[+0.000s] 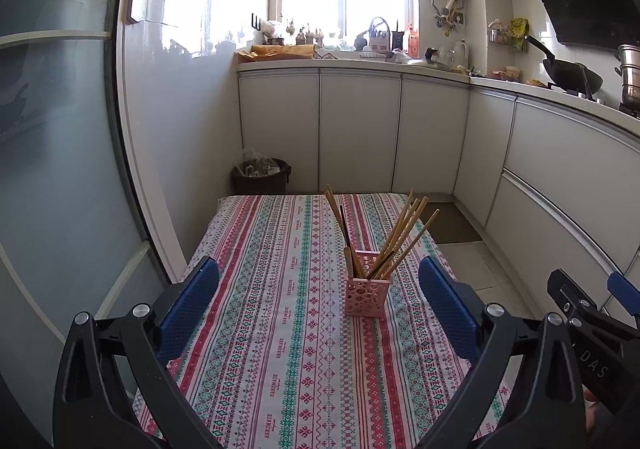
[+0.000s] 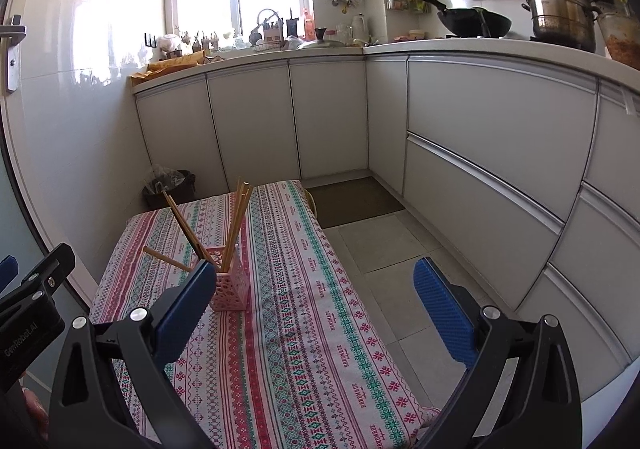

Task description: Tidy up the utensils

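Note:
A pink perforated holder [image 1: 367, 295] stands upright on the table with the striped patterned cloth [image 1: 280, 329]. Several wooden chopsticks [image 1: 404, 233] and a dark one stick out of it, fanned left and right. My left gripper [image 1: 320, 289] is open and empty, above the near part of the table, with the holder between its fingers further ahead. My right gripper [image 2: 316, 289] is open and empty over the table's right edge. The holder [image 2: 230, 289] sits just beyond its left finger [image 2: 188, 305], with chopsticks [image 2: 236, 225] leaning out.
White kitchen cabinets [image 1: 360, 129] run along the back and right. A dark bin [image 1: 260, 173] stands behind the table by the wall. A wok [image 2: 472, 23] and steel pot [image 2: 560, 9] sit on the counter. A floor mat [image 2: 356, 201] lies right of the table.

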`<state>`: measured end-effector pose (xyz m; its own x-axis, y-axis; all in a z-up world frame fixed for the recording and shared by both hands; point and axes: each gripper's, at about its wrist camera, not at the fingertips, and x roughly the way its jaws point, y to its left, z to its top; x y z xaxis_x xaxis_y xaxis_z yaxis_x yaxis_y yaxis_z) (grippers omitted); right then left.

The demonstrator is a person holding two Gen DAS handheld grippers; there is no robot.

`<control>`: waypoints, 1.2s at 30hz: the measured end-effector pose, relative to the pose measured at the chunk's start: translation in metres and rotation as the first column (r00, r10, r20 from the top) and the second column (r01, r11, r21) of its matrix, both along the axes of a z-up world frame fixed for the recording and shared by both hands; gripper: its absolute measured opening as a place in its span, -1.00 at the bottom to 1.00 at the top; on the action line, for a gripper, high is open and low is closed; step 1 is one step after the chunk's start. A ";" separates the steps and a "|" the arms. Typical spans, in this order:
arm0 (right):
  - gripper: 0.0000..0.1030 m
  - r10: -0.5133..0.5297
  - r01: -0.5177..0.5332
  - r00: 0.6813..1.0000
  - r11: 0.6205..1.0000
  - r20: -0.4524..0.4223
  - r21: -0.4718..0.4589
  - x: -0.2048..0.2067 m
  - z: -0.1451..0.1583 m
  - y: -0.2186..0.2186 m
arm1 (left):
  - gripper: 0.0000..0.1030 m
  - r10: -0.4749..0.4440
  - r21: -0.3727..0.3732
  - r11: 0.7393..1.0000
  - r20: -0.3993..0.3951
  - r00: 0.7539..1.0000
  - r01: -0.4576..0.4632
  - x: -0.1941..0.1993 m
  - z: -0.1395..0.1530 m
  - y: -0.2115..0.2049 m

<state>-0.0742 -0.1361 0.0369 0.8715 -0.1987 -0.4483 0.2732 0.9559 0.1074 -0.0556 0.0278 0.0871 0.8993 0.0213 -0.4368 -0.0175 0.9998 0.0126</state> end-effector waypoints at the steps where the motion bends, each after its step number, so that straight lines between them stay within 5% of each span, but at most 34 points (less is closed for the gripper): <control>1: 0.87 -0.002 0.002 1.000 1.000 0.000 -0.001 0.000 0.000 0.000 | 0.86 0.005 0.002 1.000 0.000 1.000 -0.005 0.000 0.000 0.000; 12: 0.87 0.005 -0.005 1.000 1.000 -0.003 0.009 -0.002 0.002 0.000 | 0.86 0.052 0.108 0.993 0.044 0.998 -0.057 -0.008 0.003 -0.011; 27: 0.87 0.010 -0.010 1.000 1.000 -0.009 0.027 -0.004 0.001 -0.003 | 0.86 -0.015 -0.006 1.000 0.010 1.000 0.015 -0.012 0.005 -0.007; 36: 0.87 0.012 -0.012 1.000 0.999 -0.005 0.036 -0.005 0.003 -0.005 | 0.86 0.050 0.048 0.998 -0.012 0.999 -0.049 -0.009 0.002 -0.008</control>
